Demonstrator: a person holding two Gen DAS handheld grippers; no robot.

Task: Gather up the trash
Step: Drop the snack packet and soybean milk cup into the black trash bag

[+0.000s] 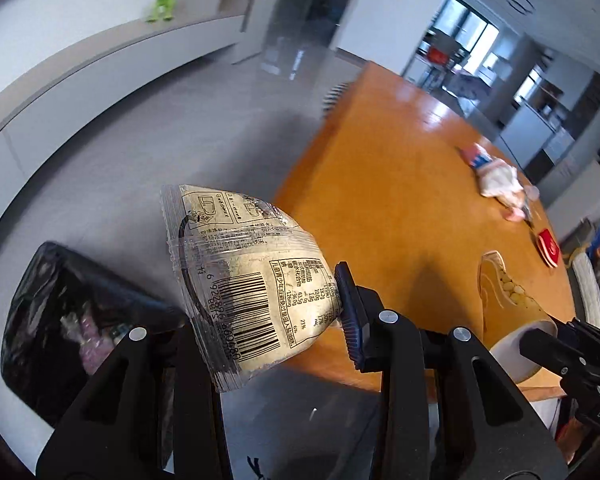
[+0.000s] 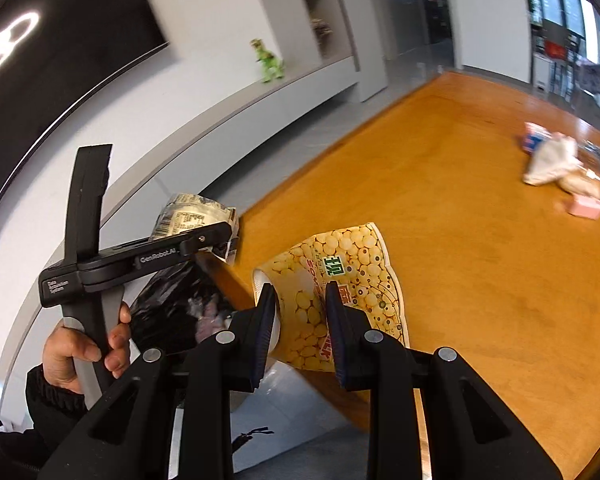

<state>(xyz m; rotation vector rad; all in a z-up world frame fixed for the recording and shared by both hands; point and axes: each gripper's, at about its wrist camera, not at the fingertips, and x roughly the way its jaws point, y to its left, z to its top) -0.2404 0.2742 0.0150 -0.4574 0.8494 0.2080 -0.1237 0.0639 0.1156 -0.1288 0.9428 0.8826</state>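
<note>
Left wrist view shows the left gripper [image 1: 260, 320] pinching a light, crinkly, slippery wrapper [image 1: 240, 280] off the table's near-left edge above the black bin bag [image 1: 60, 320], while the right gripper [image 2: 300, 320] clamps a crushable paper cup [image 2: 340, 280] by its wall.

Orange wooden table [image 2: 480, 240] – grey floor [image 1: 160, 128], white walls, bright windows [image 1: 472, 36]
</note>
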